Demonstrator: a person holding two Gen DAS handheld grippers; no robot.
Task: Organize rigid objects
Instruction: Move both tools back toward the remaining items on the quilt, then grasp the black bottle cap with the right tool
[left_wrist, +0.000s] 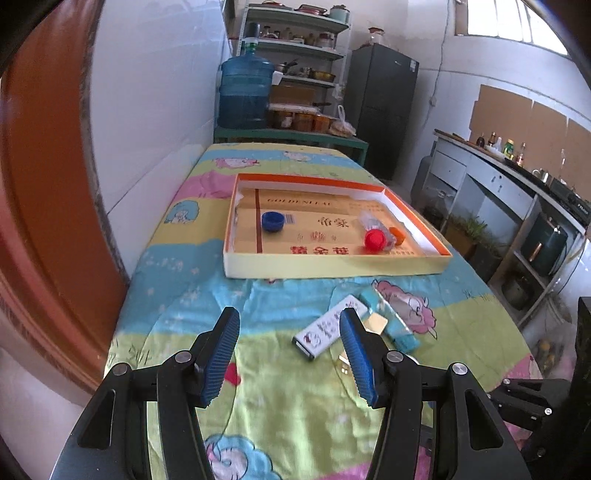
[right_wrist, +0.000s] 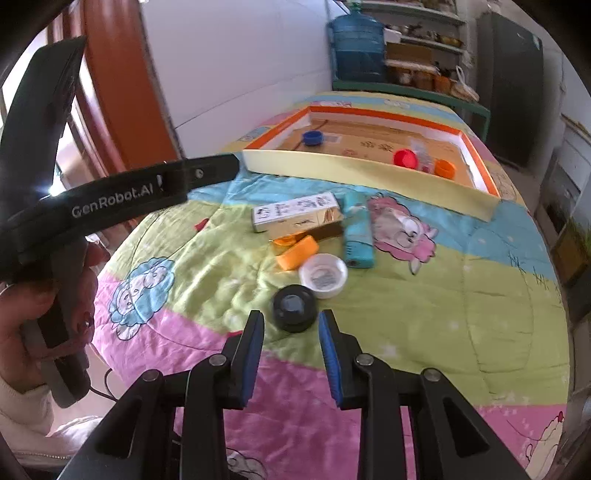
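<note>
A shallow cardboard tray (left_wrist: 332, 266) with an orange rim lies on the cartoon-print cloth and holds a blue cap (left_wrist: 272, 220), a red cap (left_wrist: 375, 239), an orange cap (left_wrist: 397, 234) and a small clear bottle (left_wrist: 371, 221). My left gripper (left_wrist: 289, 314) hovers open over bare cloth, and a white printed box (left_wrist: 325, 332) lies just by its right finger. Loose on the cloth are a gold box (right_wrist: 314, 225), a teal box (right_wrist: 356, 232), an orange lid (right_wrist: 297, 253), a white lid (right_wrist: 323, 275) and a black cap (right_wrist: 294, 308). My right gripper (right_wrist: 290, 315) is narrowly open, its tips just short of the black cap, holding nothing.
A white wall and an orange door (left_wrist: 44, 203) run along the table's left side. A blue water jug (left_wrist: 245, 88), shelves and a dark fridge (left_wrist: 380, 107) stand beyond the far end. A counter (left_wrist: 509, 173) lines the right. A hand (right_wrist: 37, 314) holds the left gripper's body.
</note>
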